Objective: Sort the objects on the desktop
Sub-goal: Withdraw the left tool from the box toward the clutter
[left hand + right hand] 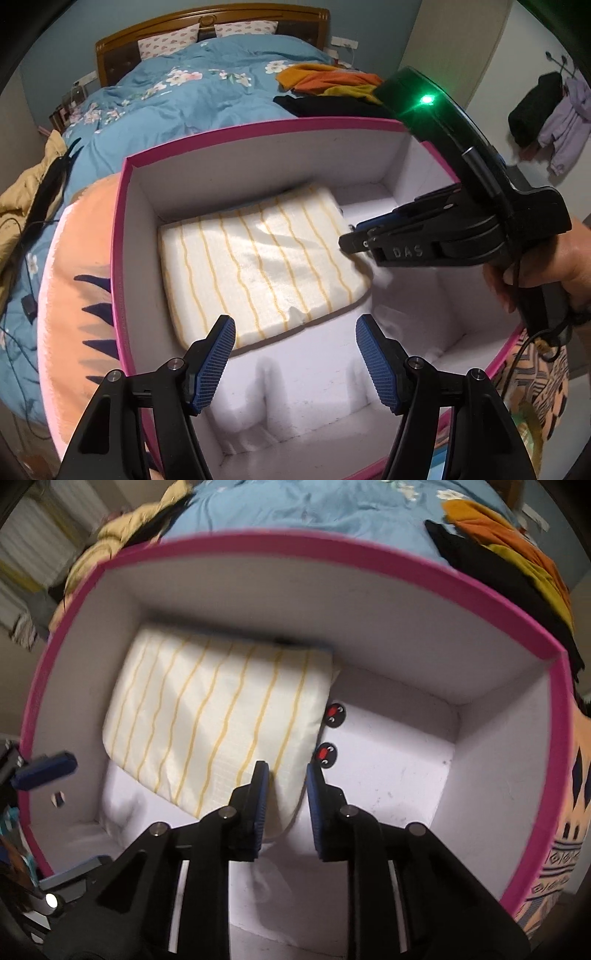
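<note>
A pink box (236, 127) with white inner walls stands on a peach patterned cloth (79, 258), and behind it there is a bed (184, 99) with a blue flowered cover. Inside the box lies a white pouch with yellow stripes (258, 258), against the back wall and toward the left side. In the right wrist view, two small black round tags with red marks (327, 755) lie just beside the right edge of the pouch, on the white floor of the box.

The left gripper (295, 354) hangs over the front part of the box; its jaws stand wide apart and hold nothing. The right gripper (284, 797), held by a hand (554, 266), reaches into the box from the right. Its jaws are only narrowly apart, and the near right corner of the pouch sits between the blue pads (260, 794). Whether the pads really press on the cloth cannot be told from these views.
</note>
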